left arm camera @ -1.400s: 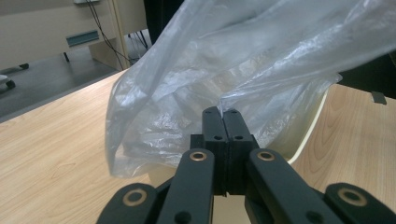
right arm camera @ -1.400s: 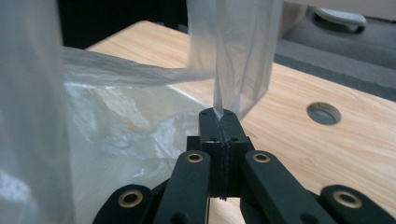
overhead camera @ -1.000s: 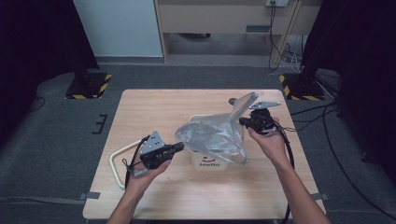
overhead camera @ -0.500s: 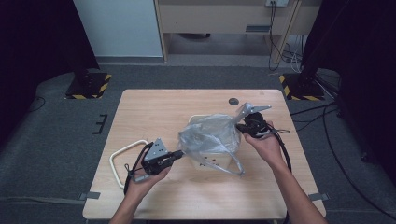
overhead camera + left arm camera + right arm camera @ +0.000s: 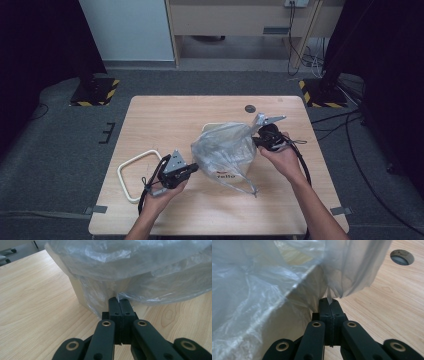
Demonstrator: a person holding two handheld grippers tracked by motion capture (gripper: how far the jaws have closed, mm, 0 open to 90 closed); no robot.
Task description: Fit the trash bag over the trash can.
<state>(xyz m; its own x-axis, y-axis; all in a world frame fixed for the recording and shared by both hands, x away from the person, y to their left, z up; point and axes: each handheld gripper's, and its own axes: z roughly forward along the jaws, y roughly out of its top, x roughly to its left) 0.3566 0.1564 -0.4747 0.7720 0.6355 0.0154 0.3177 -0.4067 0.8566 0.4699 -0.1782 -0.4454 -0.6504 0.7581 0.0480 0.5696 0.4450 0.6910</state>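
A clear plastic bag (image 5: 222, 150) with dark print is draped over a cream box (image 5: 214, 126) in the middle of the wooden table (image 5: 165, 120). My left gripper (image 5: 192, 169) is shut on the bag's lower left edge; in the left gripper view its jaws (image 5: 119, 301) pinch a fold of film in front of the box wall (image 5: 77, 290). At the bag's right side, my right gripper (image 5: 256, 141) is shut too, and the right gripper view shows its jaws (image 5: 329, 301) clamping a strip of the bag (image 5: 249, 290) beside the box (image 5: 294, 312).
A white rounded rectangular frame (image 5: 131, 170) lies flat on the table left of my left hand. A round cable hole (image 5: 250, 108) sits near the far edge, also seen as the hole (image 5: 402, 257) in the right gripper view. Cables trail on the floor at right.
Both hands have come down with the bag held between them, so the bag sits lower and more spread over the box. Both grips stay closed.
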